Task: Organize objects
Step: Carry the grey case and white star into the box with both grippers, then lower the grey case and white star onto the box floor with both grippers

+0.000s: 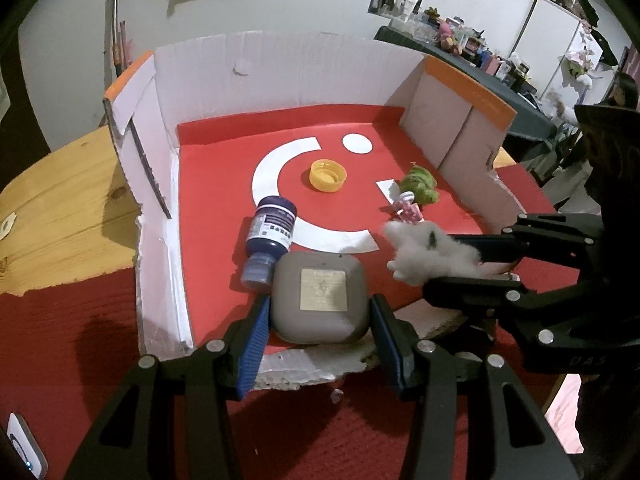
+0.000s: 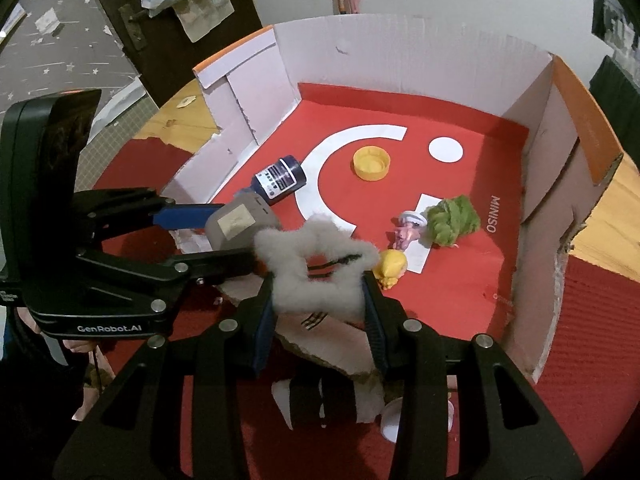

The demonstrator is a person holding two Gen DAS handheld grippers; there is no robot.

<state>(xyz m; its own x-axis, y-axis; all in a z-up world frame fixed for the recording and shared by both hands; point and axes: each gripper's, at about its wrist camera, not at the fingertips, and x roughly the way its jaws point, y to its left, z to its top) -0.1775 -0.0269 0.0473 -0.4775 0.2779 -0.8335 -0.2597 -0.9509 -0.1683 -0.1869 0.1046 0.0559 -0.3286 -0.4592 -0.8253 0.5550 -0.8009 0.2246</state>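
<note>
Your left gripper (image 1: 320, 332) is clenched on the rounded grey plastic case (image 1: 320, 296), held over the near edge of the open cardboard box with its red floor (image 1: 208, 152). Your right gripper (image 2: 320, 316) grasps the fluffy white star-shaped ring (image 2: 316, 272). From the box centre, the dark blue bottle (image 1: 272, 232) lies at eight o'clock, the yellow cap (image 1: 328, 175) at twelve, and the green plush toy (image 1: 420, 186) at three.
</note>
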